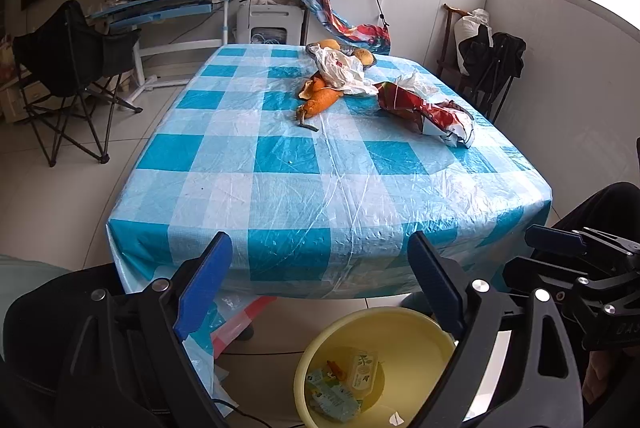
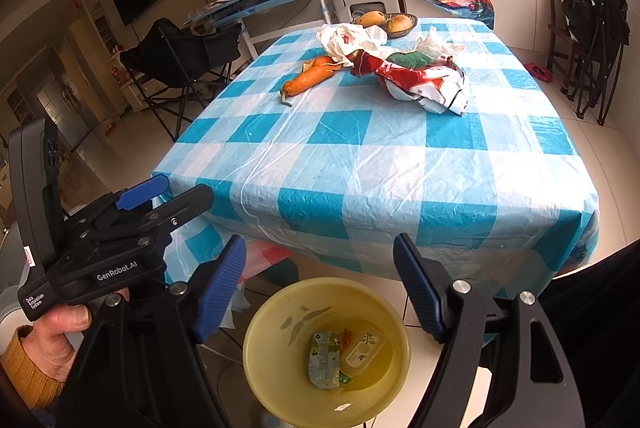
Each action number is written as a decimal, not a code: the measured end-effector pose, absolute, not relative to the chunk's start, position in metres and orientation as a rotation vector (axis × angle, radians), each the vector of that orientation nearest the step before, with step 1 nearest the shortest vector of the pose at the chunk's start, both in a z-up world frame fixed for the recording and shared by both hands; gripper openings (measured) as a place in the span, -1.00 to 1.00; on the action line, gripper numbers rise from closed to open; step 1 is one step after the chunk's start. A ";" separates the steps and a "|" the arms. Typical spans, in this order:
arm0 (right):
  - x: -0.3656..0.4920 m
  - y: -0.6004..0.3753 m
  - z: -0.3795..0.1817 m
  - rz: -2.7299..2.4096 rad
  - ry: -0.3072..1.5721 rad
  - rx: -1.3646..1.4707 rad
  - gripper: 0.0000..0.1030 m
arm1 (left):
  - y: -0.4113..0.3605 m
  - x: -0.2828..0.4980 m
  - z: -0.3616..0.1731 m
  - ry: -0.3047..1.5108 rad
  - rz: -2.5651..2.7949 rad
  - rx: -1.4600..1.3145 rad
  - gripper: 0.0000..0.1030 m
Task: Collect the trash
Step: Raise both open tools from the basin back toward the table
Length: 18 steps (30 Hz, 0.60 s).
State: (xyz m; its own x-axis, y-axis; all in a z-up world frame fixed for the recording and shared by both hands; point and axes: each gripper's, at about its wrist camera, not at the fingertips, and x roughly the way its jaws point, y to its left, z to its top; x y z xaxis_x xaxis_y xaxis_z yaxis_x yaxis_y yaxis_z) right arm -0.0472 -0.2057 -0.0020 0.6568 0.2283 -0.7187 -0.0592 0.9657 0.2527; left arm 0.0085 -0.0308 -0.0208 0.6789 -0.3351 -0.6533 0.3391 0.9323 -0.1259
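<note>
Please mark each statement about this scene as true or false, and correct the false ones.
1. The yellow bin on the floor is empty. False: it holds some packets.
2. The carrot lies on the checked tablecloth. True.
3. The left hand-held gripper holds the red wrapper. False: its jaws stand open with nothing between them.
4. A bowl with yellow fruit stands at the far end of the table. True.
5. The right hand-held gripper is shut. False: it is open.

Crumpled wrappers [image 1: 430, 112] on table; bin [image 2: 260, 344] (yellow) below.
</note>
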 end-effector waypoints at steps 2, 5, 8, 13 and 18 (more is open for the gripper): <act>-0.047 -0.206 -0.002 0.165 0.841 0.214 0.42 | -0.031 0.008 -0.021 0.732 -0.379 0.005 0.67; -0.048 -0.204 -0.002 0.166 0.843 0.209 0.42 | -0.031 0.009 -0.021 0.733 -0.378 0.006 0.68; -0.048 -0.204 -0.002 0.168 0.844 0.205 0.42 | -0.031 0.009 -0.021 0.733 -0.379 0.005 0.68; -0.048 -0.204 -0.002 0.168 0.844 0.204 0.42 | -0.032 0.009 -0.021 0.731 -0.375 0.003 0.69; -0.048 -0.204 -0.002 0.168 0.844 0.205 0.42 | -0.032 0.009 -0.021 0.731 -0.374 0.005 0.70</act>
